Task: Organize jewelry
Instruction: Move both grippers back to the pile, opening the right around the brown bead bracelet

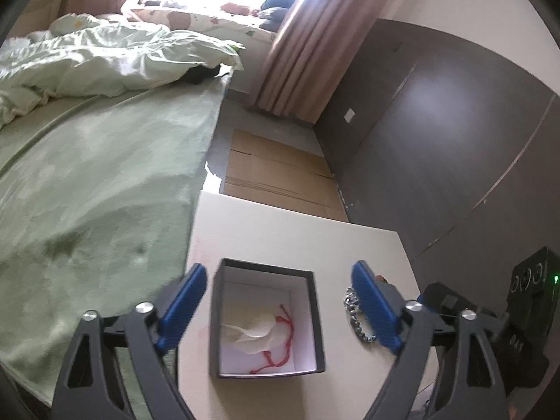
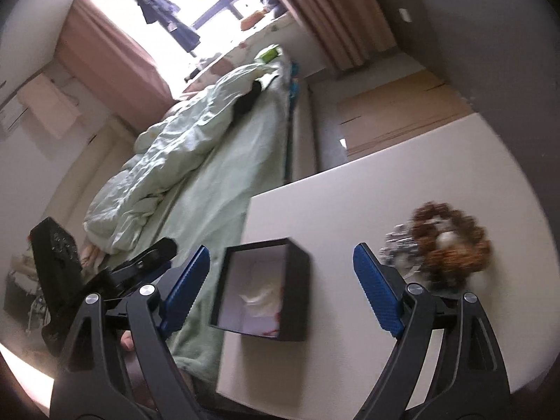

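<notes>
Both left gripper (image 1: 278, 306) and right gripper (image 2: 281, 290) gape wide, empty; next grab silver chain (image 1: 355, 318) low, drop into black box (image 1: 267, 372) beside red string (image 1: 280, 346).

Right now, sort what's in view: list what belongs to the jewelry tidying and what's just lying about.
Belongs to the job:
- black box
- red string inside it
- silver chain
- brown bead bracelet
- white table

Just lying about:
- bed
- green duvet
- flattened cardboard
- curtain
</notes>
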`<action>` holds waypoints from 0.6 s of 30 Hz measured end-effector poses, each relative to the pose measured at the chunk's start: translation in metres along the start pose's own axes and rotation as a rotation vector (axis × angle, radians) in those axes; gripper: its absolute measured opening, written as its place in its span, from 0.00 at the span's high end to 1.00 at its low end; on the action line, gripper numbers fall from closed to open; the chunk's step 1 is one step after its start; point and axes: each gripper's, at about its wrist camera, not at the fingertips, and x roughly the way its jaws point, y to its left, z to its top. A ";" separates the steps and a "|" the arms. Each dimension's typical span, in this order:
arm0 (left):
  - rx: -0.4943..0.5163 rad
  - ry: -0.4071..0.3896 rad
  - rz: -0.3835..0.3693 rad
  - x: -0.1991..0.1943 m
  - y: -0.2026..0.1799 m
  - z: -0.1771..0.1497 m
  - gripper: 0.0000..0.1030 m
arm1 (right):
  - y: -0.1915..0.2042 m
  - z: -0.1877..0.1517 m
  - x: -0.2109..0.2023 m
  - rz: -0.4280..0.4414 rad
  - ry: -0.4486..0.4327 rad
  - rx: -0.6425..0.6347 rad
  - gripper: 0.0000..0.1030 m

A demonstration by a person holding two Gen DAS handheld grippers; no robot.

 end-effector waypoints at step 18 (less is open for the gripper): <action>0.177 0.121 -0.065 0.058 -0.101 -0.027 0.28 | -0.114 0.017 -0.039 -0.066 0.001 0.259 0.22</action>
